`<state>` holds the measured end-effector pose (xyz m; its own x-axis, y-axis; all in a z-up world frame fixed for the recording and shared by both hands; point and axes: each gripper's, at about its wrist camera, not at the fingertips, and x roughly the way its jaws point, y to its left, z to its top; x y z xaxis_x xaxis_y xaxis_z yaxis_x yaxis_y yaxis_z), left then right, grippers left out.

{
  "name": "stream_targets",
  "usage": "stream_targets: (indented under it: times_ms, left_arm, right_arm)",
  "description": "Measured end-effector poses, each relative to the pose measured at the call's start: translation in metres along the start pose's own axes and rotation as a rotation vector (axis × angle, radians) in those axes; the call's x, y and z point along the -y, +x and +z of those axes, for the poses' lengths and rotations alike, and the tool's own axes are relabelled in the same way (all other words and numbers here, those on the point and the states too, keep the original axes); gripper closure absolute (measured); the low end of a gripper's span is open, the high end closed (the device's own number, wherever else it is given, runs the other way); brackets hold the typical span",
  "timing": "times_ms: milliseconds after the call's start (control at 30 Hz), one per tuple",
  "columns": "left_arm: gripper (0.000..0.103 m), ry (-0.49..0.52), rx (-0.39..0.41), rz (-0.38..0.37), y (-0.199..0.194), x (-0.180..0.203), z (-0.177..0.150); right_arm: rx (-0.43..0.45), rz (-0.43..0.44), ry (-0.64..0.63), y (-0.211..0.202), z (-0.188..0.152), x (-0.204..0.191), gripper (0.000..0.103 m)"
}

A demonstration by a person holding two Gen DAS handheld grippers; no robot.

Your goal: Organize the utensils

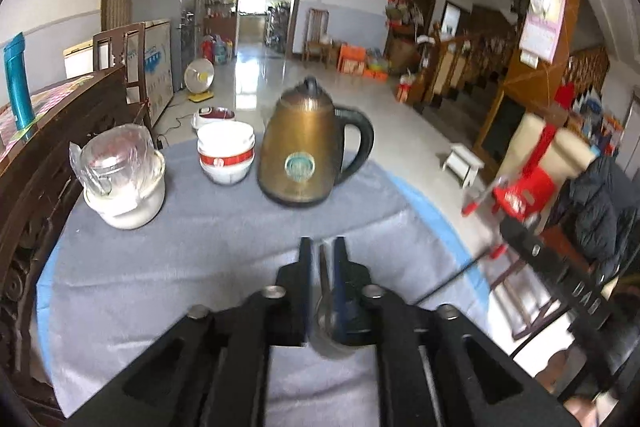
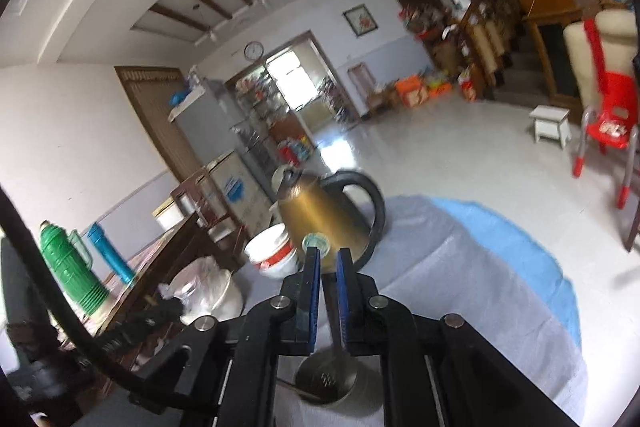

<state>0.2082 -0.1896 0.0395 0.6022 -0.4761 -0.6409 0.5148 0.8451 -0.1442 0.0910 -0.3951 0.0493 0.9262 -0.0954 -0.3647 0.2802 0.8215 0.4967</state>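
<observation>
My left gripper [image 1: 322,247] is shut on the handle of a metal spoon [image 1: 325,311], whose bowl hangs down between the fingers above the grey tablecloth [image 1: 200,259]. My right gripper [image 2: 328,257] is shut on the handle of a metal slotted spoon [image 2: 326,375], whose perforated bowl hangs close to the camera above the cloth. A bronze electric kettle [image 1: 306,147] stands ahead of both grippers and shows in the right wrist view [image 2: 324,215] too. A stack of white bowls with a red band [image 1: 226,151] sits left of the kettle.
A white pot topped with plastic-wrapped glass [image 1: 124,179] stands at the table's left. A dark wooden bench back [image 1: 48,155] borders the left side, with a teal flask [image 1: 18,83] and a green thermos [image 2: 70,267]. A red chair [image 2: 608,131] and white stool [image 2: 552,125] stand on the floor to the right.
</observation>
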Motion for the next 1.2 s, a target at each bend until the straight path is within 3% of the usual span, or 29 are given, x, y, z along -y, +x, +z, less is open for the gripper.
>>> stream_targets:
  times_ms: [67, 100, 167, 233, 300, 400, 533, 700, 867, 1200]
  left_arm:
    - [0.047, 0.016, 0.012, 0.019, -0.009, -0.003, -0.009]
    - [0.044, 0.02, 0.038, 0.035, -0.018, -0.006, -0.015]
    - [0.044, 0.035, 0.055, 0.044, -0.029, -0.012, -0.022]
    - [0.043, 0.044, 0.058, 0.065, -0.039, -0.021, -0.035]
    - [0.04, 0.041, 0.05, 0.104, -0.048, -0.036, -0.053]
    - [0.04, 0.02, 0.014, 0.169, -0.051, -0.058, -0.08]
    - [0.04, 0.005, -0.045, 0.26, -0.053, -0.079, -0.125]
    - [0.04, 0.003, -0.084, 0.32, -0.052, -0.086, -0.163]
    - [0.04, 0.04, -0.099, 0.378, -0.052, -0.087, -0.186]
    - [0.039, 0.045, -0.131, 0.416, -0.045, -0.095, -0.194]
  right_arm:
    - [-0.029, 0.044, 0.026, 0.001, -0.003, 0.007, 0.088]
    - [-0.032, 0.062, 0.043, -0.003, -0.004, 0.012, 0.085]
    - [-0.006, 0.076, 0.055, -0.014, -0.012, 0.018, 0.059]
    - [0.039, 0.079, 0.054, -0.024, -0.02, 0.022, 0.042]
    - [0.076, 0.098, 0.033, -0.042, -0.03, 0.022, 0.042]
    - [0.061, 0.139, -0.01, -0.056, -0.049, 0.019, 0.042]
    - [-0.009, 0.164, -0.08, -0.059, -0.088, 0.011, 0.042]
    - [-0.129, 0.181, -0.103, -0.038, -0.13, 0.0, 0.042]
    - [-0.213, 0.187, -0.12, -0.019, -0.16, -0.013, 0.042]
    - [-0.264, 0.19, -0.165, -0.006, -0.193, -0.034, 0.042]
